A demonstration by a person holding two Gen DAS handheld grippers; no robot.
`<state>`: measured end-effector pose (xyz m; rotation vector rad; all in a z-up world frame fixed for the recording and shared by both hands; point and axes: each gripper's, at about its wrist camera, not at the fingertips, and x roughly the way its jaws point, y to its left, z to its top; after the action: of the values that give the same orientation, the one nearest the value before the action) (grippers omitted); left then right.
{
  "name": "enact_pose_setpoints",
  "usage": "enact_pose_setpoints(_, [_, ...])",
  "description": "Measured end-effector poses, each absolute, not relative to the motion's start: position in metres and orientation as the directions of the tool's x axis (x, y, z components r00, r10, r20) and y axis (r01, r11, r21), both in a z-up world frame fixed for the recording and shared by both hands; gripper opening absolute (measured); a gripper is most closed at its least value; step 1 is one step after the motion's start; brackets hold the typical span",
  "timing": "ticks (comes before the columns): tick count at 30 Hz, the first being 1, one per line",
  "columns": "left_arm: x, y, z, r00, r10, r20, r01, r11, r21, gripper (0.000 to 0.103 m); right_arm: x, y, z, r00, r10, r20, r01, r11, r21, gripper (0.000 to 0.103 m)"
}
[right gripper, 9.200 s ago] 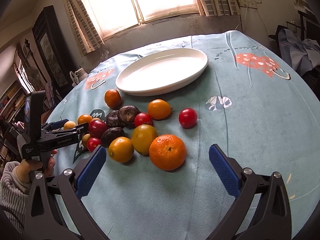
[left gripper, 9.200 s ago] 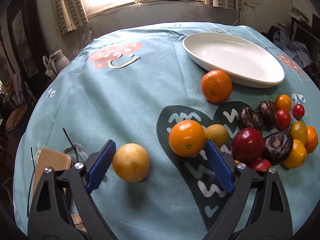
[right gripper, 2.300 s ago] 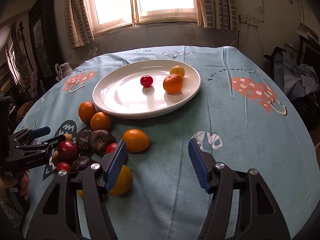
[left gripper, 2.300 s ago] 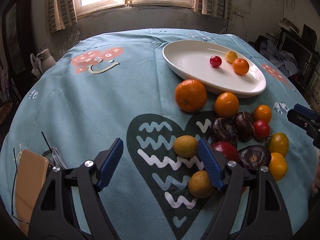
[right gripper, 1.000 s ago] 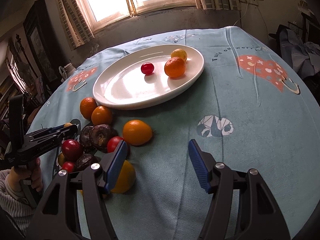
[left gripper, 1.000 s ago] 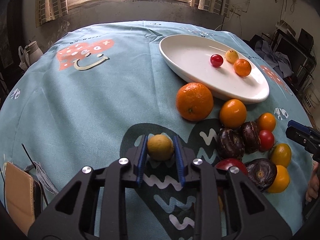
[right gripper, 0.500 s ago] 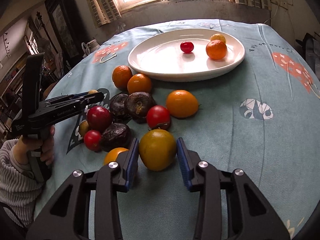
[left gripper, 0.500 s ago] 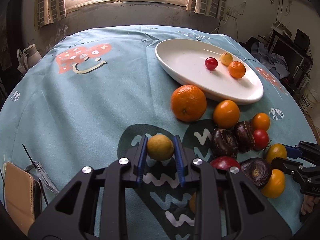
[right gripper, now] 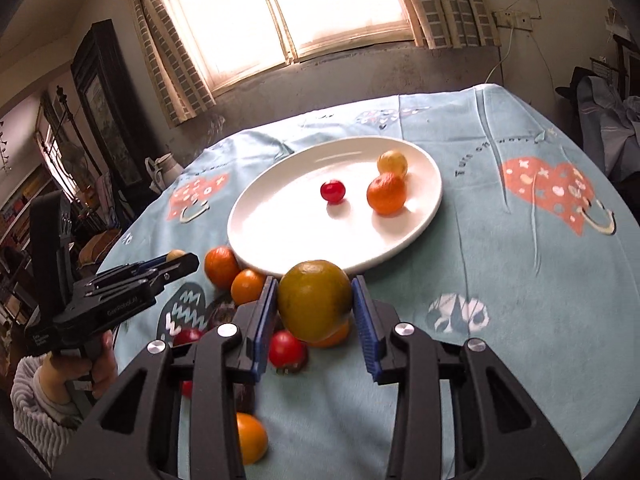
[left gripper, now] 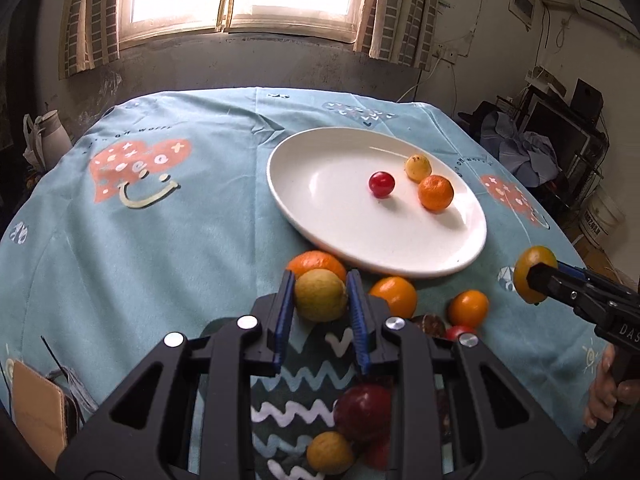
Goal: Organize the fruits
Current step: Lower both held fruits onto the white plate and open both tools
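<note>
Gripping a yellow lemon [left gripper: 320,295], left hand-held gripper [left gripper: 321,312], right hand-held gripper [right gripper: 315,312] clamping a greenish-orange fruit [right gripper: 315,300], both near white plate [left gripper: 320,216]

We are reading "DAS", cut off at the frame edge, in pale letters on the right gripper [left gripper: 536,280]. The left gripper [right gripper: 176,264] is showing "GenRobot.AI" on its side. Lettering printed on the tablecloth [right gripper: 520,280] is looking too warped to read.
</note>
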<state>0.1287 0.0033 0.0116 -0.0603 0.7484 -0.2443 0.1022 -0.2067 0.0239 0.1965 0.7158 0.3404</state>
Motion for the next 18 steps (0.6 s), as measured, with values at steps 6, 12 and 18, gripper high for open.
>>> enact_pose_setpoints(6, [0.171,-0.045,0.014,0.719,-0.199,-0.666,0.209,0.976,-0.067,0.054,0.157,-0.201,0.017,0.739,0.333,-0.585,-0.192,0.937,0.292,0.039])
enact_pose_setpoints(12, [0.176,-0.043,0.007,0.739,-0.161,-0.654,0.194,0.981,-0.022,0.074,0.157,-0.211,0.015,0.780,0.260,-0.570,-0.153,0.961,0.229,0.066])
enact_pose_setpoints(18, [0.148,-0.010,0.019,0.782,-0.124,-0.610,0.127,0.991,-0.038,0.085,0.133,-0.216,0.015,0.749,0.301,-0.591,-0.163,0.947,0.277,0.067])
